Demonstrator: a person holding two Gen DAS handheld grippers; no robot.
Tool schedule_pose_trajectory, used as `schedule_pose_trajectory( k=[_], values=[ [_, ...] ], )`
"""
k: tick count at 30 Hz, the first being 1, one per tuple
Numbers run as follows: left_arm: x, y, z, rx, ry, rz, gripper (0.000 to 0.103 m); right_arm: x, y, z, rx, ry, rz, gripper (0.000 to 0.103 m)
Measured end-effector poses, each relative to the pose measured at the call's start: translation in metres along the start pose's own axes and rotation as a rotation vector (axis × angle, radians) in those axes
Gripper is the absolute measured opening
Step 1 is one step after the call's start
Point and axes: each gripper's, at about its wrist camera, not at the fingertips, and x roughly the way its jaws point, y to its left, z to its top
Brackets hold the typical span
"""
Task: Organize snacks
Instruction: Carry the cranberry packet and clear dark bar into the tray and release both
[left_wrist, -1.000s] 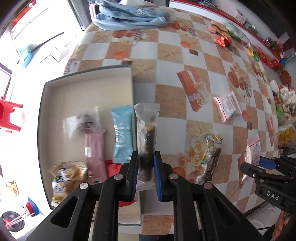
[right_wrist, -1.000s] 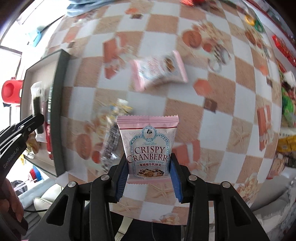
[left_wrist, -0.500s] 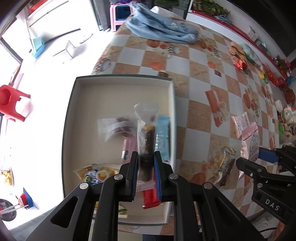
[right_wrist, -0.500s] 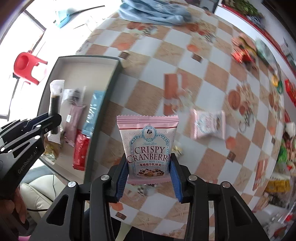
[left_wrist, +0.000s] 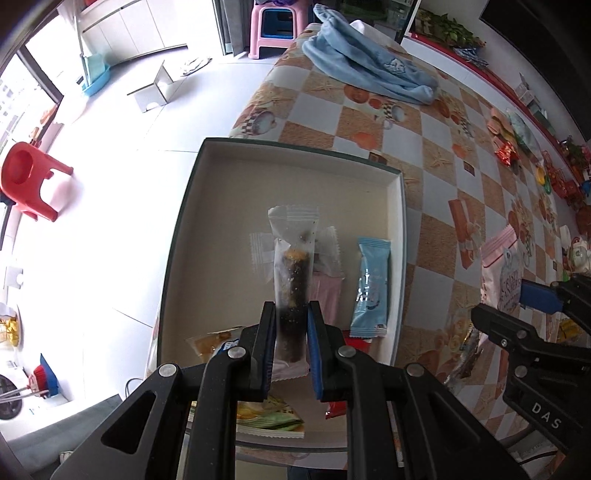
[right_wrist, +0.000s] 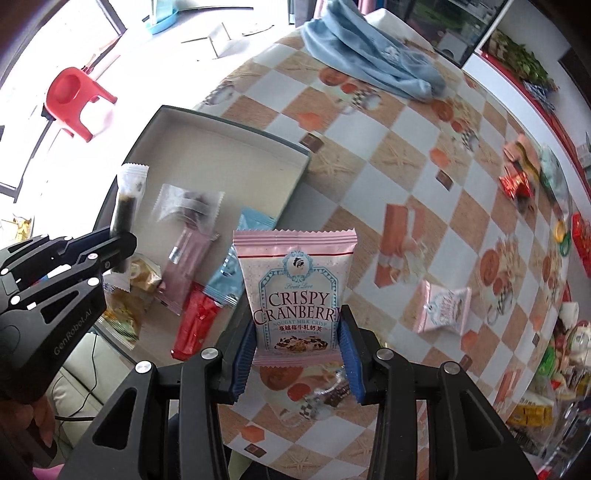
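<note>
Tray (left_wrist: 400, 206) snacks partly hidden behind gripped clear packet (left_wrist: 293, 266).

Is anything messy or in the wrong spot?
Yes. The snacks in the box lie crooked and overlapping, and a pink packet and a dark wrapper lie loose on the table, outside it.

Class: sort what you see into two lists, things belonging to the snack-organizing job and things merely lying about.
Job: box; clear-wrapped dark snack bar in left claw; Crispy Cranberry packet in right claw; blue packet.

Lying about: blue cloth; red stool; pink stool.
</note>
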Motion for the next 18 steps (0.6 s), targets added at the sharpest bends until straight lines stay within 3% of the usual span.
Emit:
schedule_pose_trajectory(
  k=[14,18],
  values=[
    [0.006,0.029,-0.003,-0.053,0.018,0.007,0.018,0.01,0.037,0.022,-0.067,0.008,0.0,0.044],
    [0.011,0.033,-0.005,-0.049,0.026,0.017,0.018,0.017,0.044,0.029,-0.066,0.019,0.036,0.044]
  ],
)
